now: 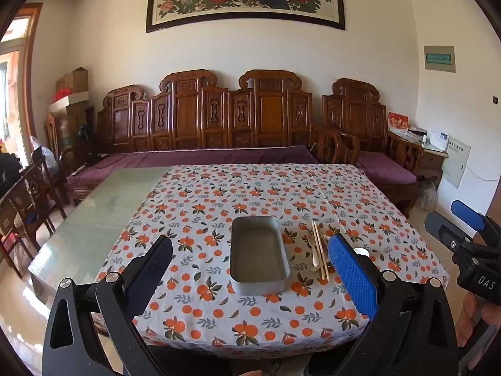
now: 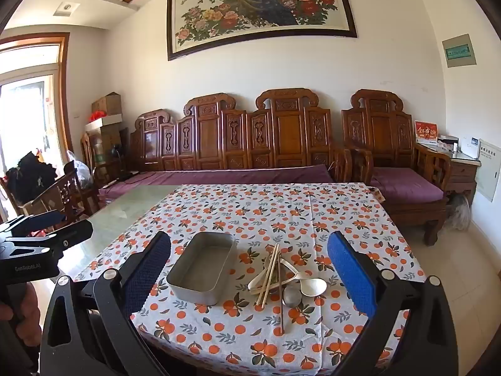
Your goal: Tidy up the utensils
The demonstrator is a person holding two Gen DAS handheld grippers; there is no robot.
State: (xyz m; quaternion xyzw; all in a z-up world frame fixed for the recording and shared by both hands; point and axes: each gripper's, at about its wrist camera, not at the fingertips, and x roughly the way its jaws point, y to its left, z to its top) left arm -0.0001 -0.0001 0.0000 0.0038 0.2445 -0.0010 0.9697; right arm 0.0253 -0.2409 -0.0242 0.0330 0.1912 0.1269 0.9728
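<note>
An empty grey metal tray [image 1: 258,277] [image 2: 191,289] stands on the orange-patterned tablecloth. Right of it lies a heap of utensils: wooden chopsticks [image 1: 319,252] [image 2: 268,277], white spoons [image 2: 311,286] and a metal spoon [image 2: 291,296]. My left gripper [image 1: 250,266] is open and empty, held above the near table edge with the tray between its fingers in view. My right gripper [image 2: 250,269] is open and empty, held back from the table, with the tray and utensils framed between its fingers. The right gripper also shows at the right edge of the left wrist view [image 1: 469,235].
The tablecloth [image 1: 256,194] covers the right part of a glass-topped table [image 1: 103,206]. A carved wooden sofa with purple cushions [image 1: 203,156] stands behind it. Wooden chairs [image 1: 28,200] stand at the left. The left gripper's body shows at the left of the right wrist view [image 2: 34,250].
</note>
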